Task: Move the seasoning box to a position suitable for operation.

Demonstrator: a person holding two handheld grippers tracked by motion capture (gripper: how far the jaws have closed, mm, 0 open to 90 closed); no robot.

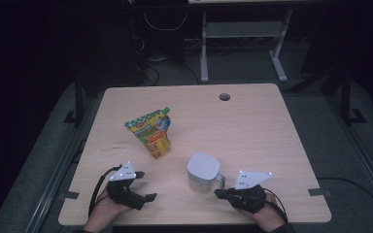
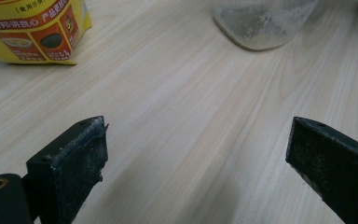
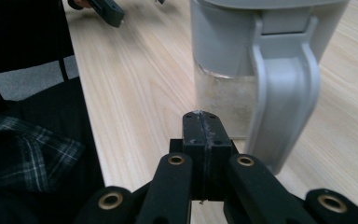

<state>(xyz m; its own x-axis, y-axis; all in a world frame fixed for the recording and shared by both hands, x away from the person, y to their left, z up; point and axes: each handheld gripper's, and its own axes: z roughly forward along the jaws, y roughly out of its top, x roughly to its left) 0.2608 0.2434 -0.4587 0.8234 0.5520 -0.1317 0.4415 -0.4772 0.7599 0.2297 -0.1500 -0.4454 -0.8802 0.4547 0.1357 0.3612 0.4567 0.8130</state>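
A clear jug [image 1: 203,172] with a grey lid and grey handle [image 3: 284,93] stands near the front of the wooden table [image 1: 252,126]. To its far left stands a yellow and green snack pouch [image 1: 151,132], upright. My right gripper [image 1: 218,193] rests at the front right, jaws shut with nothing between them. In the right gripper view its tip [image 3: 201,123] sits low beside the jug [image 3: 223,51], just left of the handle. My left gripper [image 1: 145,185] lies at the front left, open and holding nothing. Beyond its wide jaws [image 2: 196,154] are the pouch [image 2: 32,32] and the jug's base [image 2: 261,23].
A round cable hole [image 1: 224,96] sits near the table's far edge. Bare wood lies between the pouch and the jug. A person's plaid sleeve [image 3: 23,154] hangs past the table's near edge. Desk legs [image 1: 204,48] stand on the dark floor behind.
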